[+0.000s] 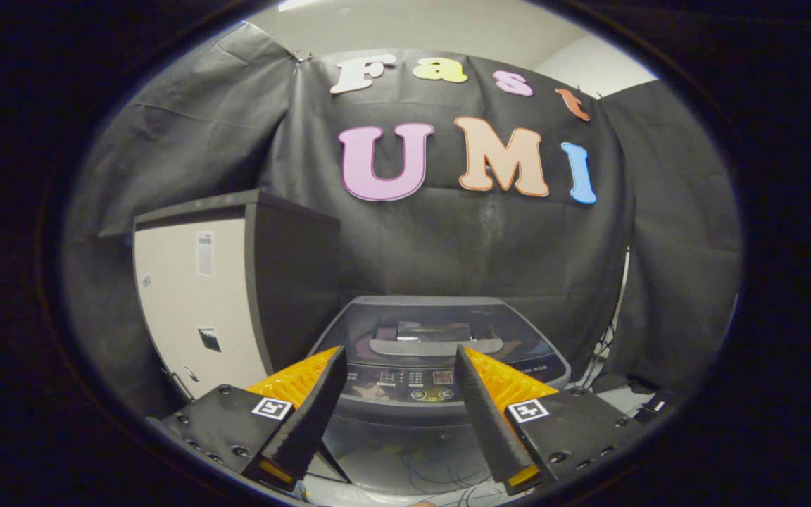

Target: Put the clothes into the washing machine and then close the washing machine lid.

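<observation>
A top-loading washing machine (441,338) stands just ahead of my fingers, against the black cloth wall. Its dark glass lid (434,327) lies flat and shut, with a grey handle (436,346) near its front edge. The control panel (412,384) with buttons runs along the front, seen in the gap between my fingers. My gripper (400,360) is open, with nothing between its fingers, and hovers a little in front of and above the panel. No clothes are in sight.
A tall cabinet (226,296) with a pale side and dark front stands to the left of the washing machine. Cables lie on the floor (441,479) below the fingers. A stand leg and dark gear (610,366) sit to the machine's right.
</observation>
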The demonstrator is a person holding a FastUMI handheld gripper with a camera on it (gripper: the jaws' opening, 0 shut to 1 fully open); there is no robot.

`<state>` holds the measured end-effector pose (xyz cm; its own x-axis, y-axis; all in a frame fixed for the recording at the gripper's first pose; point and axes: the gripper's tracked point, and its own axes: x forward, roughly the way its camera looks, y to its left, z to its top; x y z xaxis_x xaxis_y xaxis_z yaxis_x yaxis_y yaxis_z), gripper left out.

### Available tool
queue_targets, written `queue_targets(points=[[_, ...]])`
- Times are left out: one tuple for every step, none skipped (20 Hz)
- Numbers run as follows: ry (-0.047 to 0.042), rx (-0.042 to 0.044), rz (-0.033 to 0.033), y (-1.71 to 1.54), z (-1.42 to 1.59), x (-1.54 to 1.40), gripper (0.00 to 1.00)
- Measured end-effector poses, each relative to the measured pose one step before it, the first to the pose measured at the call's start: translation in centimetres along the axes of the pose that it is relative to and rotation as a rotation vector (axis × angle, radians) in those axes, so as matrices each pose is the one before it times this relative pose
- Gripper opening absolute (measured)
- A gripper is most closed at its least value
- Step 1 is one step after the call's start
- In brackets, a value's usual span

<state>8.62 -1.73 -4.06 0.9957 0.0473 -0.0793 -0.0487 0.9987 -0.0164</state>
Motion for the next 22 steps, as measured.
queue_targets(points=[[-0.004, -0.00071, -0.00181, -0.097, 0.253, -0.306, 0.95], [-0.0015, 0.0001, 0.0023, -0.1, 0.247, -0.256, 0.96], [-0.00062, 0.00309, 0.0069, 0.176, 0.135, -0.265, 0.96], [0.00042, 0.00343, 0.00485, -0.067, 0.156, -0.169, 0.96], [0.00176, 0.00528, 0.00491, -0.083, 0.185, -0.242, 0.96], [0.00271, 0.00472, 0.00693, -0.052, 0.261, -0.324, 0.96], [-0.0066, 0.002, 0.00621, 0.017, 0.354, -0.274, 0.97], [-0.00846, -0.0032, -0.00061, -0.211, 0.531, -0.278, 0.97], [-0.00661, -0.00469, -0.00471, -0.38, 0.357, -0.156, 0.97], [-0.00881, -0.00076, -0.00328, -0.468, 0.42, -0.182, 0.97], [-0.00855, 0.00657, 0.00427, -0.129, 0.301, -0.244, 0.98], [-0.00889, 0.01435, 0.03343, 0.376, 0.215, -0.202, 0.98], [-0.00847, 0.01449, 0.02426, 0.558, 0.183, -0.134, 0.98], [-0.00573, 0.00634, 0.00202, -0.17, 0.05, -0.054, 0.97], [0.00132, -0.00376, -0.01217, -0.572, -0.029, -0.358, 0.97], [0.00066, -0.00989, -0.01562, -0.537, -0.031, -0.233, 0.97], [0.00338, -0.00923, -0.01036, -0.341, -0.044, -0.051, 0.97], [0.00422, -0.00846, 0.00125, -0.102, -0.063, -0.077, 0.97], [0.00023, -0.00786, -0.00633, -0.116, -0.073, -0.05, 0.97], [0.00253, -0.00539, -0.00946, -0.412, -0.112, -0.16, 0.97], [0.00345, -0.00207, -0.00832, -0.269, -0.069, -0.077, 0.97], [0.00194, -0.0033, -0.00339, -0.093, -0.071, -0.089, 0.97]])
